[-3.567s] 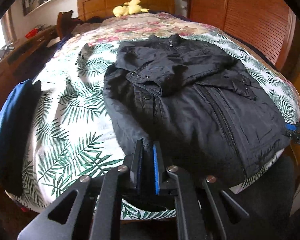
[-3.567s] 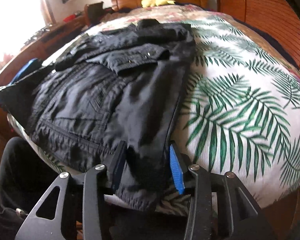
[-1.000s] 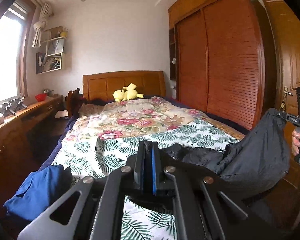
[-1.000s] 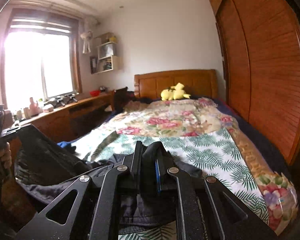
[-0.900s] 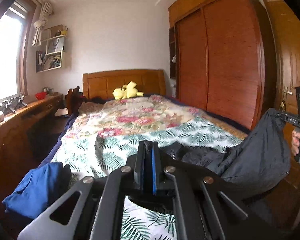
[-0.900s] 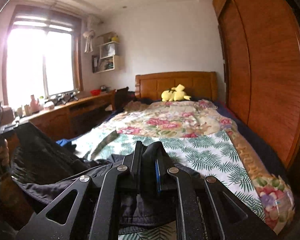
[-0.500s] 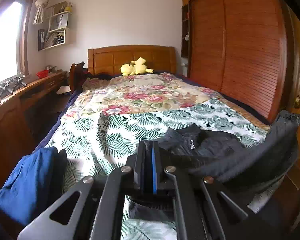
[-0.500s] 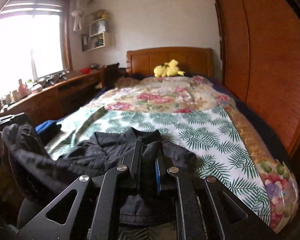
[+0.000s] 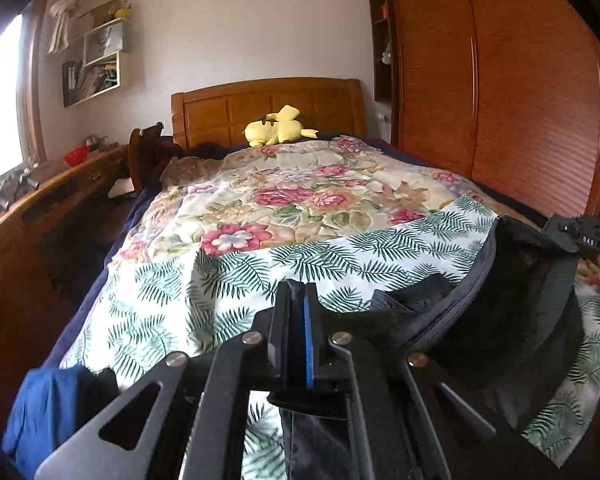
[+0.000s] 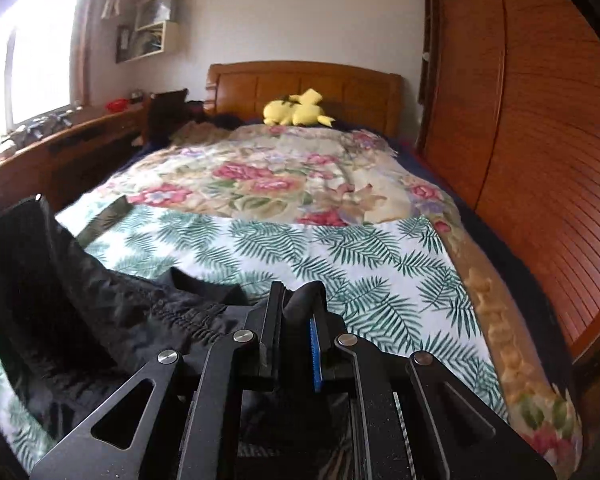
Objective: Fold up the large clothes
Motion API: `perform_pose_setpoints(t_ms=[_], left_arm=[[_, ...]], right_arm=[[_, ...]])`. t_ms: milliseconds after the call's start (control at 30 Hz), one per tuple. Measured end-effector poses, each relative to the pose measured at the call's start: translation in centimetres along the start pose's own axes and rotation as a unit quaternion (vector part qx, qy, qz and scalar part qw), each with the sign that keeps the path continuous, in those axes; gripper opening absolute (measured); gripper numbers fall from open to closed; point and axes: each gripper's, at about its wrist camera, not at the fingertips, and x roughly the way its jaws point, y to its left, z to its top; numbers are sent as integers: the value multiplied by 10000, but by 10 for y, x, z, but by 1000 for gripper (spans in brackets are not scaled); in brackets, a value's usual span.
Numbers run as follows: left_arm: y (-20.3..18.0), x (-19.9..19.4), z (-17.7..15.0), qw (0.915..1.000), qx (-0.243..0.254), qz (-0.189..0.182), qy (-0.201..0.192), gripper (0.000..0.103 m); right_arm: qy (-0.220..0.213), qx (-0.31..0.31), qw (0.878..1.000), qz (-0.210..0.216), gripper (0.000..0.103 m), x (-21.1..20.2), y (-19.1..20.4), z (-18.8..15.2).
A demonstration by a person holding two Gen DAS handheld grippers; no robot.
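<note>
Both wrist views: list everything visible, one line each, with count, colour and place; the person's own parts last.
Jacket: one, black, lifted at the foot of the bed, pinched by both grippers.
Bed: one, palm-leaf sheet and floral quilt, centre.
Headboard: one, brown wood, far end.
Plush toy: one, yellow, by the headboard.
Blue garment: one, blue, bed's near left corner.
Wardrobe: one, brown slatted doors, right wall.
Desk: one, brown wood, under the window.
Wall shelf: one, pale, left wall.
Red bowl: one, on the desk.
Left gripper: shut on jacket.
Right gripper: shut on jacket.
</note>
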Motion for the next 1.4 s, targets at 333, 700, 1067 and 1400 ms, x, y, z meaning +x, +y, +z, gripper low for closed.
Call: perform_pose_setpoints(t_ms=[333,700,1067,1400], left_arm=[[-3,52,-9,9984,221,-49,522,3],[-19,53,-33,9952,363,-309,851,8],[1,7,-66,9960,-6,-356,824,29],[4,0,-150,9860,-326,-462,1570,35]], right_arm=[[376,-328,9983,-315,9,65,0,-6],[808,-1052,9890,-648,15,82,29,-66],[829,-469,9952,-204,59,23,21,-97],[1157,-110,9932,-56,60,9,18,-138]])
